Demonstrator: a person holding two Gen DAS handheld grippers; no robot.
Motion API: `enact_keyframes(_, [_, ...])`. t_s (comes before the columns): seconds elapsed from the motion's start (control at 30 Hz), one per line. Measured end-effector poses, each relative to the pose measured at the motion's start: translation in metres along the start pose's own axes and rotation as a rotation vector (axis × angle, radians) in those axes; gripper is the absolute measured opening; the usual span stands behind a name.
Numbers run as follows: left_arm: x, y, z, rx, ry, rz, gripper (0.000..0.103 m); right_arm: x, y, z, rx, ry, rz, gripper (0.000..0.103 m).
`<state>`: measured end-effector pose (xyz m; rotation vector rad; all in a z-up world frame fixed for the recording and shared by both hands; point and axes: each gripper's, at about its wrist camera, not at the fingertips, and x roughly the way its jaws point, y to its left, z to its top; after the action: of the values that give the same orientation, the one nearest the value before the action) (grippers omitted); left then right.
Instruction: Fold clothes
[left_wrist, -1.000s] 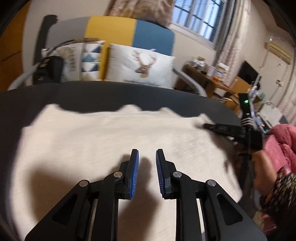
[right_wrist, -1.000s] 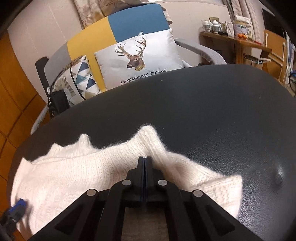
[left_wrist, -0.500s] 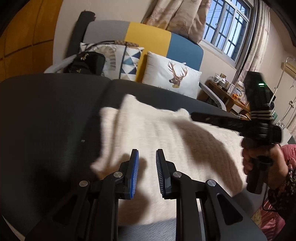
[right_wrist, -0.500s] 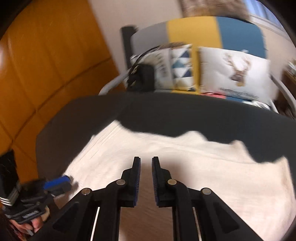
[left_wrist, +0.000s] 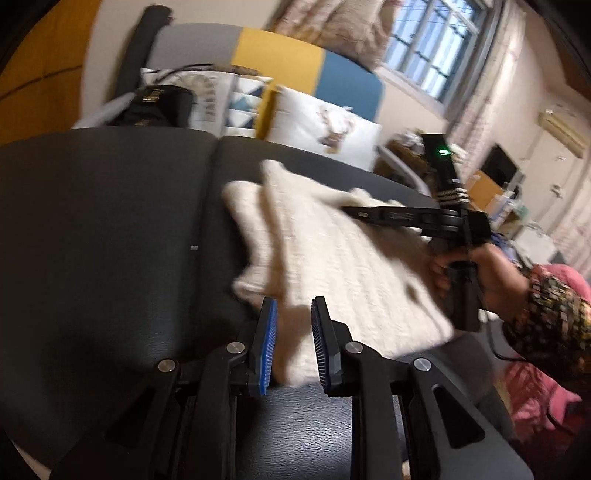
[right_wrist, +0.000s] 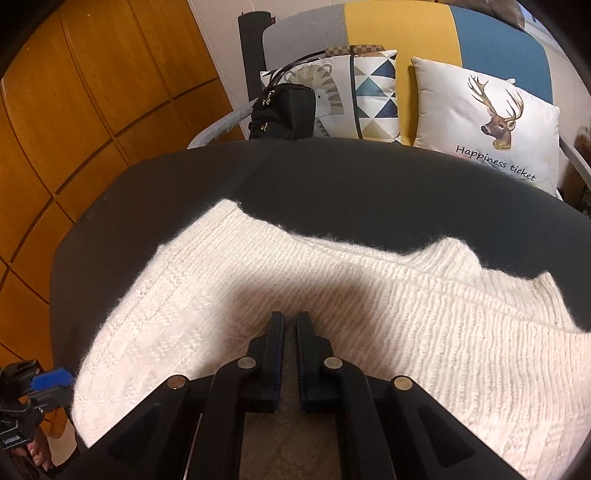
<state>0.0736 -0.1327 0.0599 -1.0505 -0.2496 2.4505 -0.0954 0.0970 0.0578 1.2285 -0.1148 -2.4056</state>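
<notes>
Soft, thick cream-white ribbed knit sweater (right_wrist: 332, 295) lies spread across the dark grey padded table (right_wrist: 369, 184), mid-frame.
It looks limp, fuzzy and likely to sag; an edge or corner seems best. Left gripper (left_wrist: 291, 325) and right gripper (right_wrist: 290, 332) both gape slightly, holding nothing.

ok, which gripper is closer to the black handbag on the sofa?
Hard to call. The left gripper sits at the white sweater's near edge; the right gripper hangs over its middle. The black handbag lies beyond the table for both.

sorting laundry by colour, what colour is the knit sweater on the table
White to cream, a plain ribbed knit sweater; clearest in the right wrist view.
</notes>
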Motion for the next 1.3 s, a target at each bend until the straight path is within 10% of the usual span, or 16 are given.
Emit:
enact_keyframes(0.13, [0.009,0.004,0.006,0.022,0.074,-0.138,0.021,0.002,-0.002,-0.001,0.008,-0.006,0.011,0.004])
enact_keyframes(0.37, [0.006,0.027,0.018,-0.004,0.059,-0.106,0.021,-0.001,0.001,0.001,0.017,0.011,0.003,0.004])
enact_keyframes(0.83, [0.038,0.046,0.007,-0.113,0.248,-0.374,0.024,-0.006,0.003,0.006,0.076,0.051,0.012,0.004])
enact_keyframes(1.3, [0.025,0.014,-0.01,0.115,0.457,-0.494,0.013,-0.005,-0.002,0.006,0.104,0.065,0.006,0.004])
